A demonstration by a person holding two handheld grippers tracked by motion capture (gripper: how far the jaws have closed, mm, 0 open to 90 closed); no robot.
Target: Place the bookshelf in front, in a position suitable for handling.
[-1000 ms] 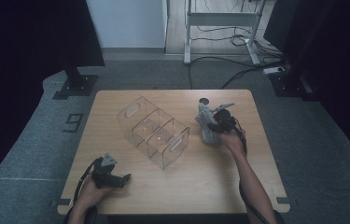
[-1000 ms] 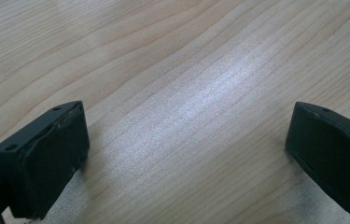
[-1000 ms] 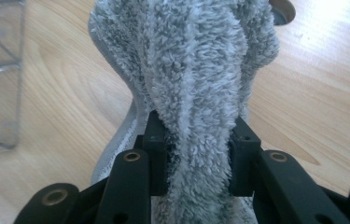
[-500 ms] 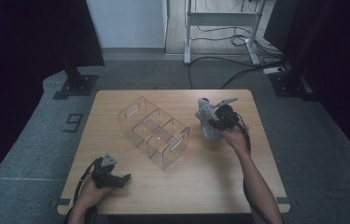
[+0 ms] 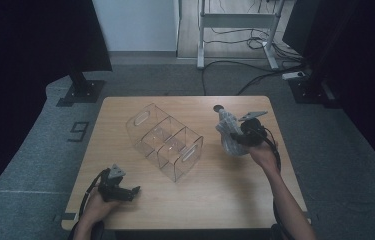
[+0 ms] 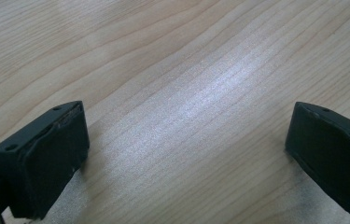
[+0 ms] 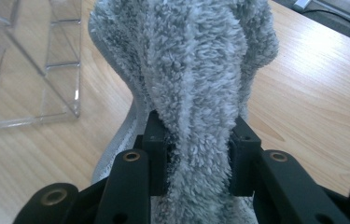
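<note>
A grey fleecy cloth (image 7: 196, 70) is pinched between the jaws of the right gripper (image 5: 242, 135), near the right edge of the tabletop (image 5: 215, 200), and is held partly lifted with its lower folds hanging toward the wood. The likely destination is judged to be the clear divided organizer (image 5: 165, 140), which lies diagonally at the middle of the tabletop. For a clean placement, the cloth should be raised until its hanging end clears the organizer's wall, then carried over one compartment and lowered before the grip is released. The bundle is best kept bunched, so that no fold is draped across a divider. The left gripper (image 5: 117, 187) is rested near the front left corner, its jaws wide and nothing between them; it could be used to steady the organizer.
</note>
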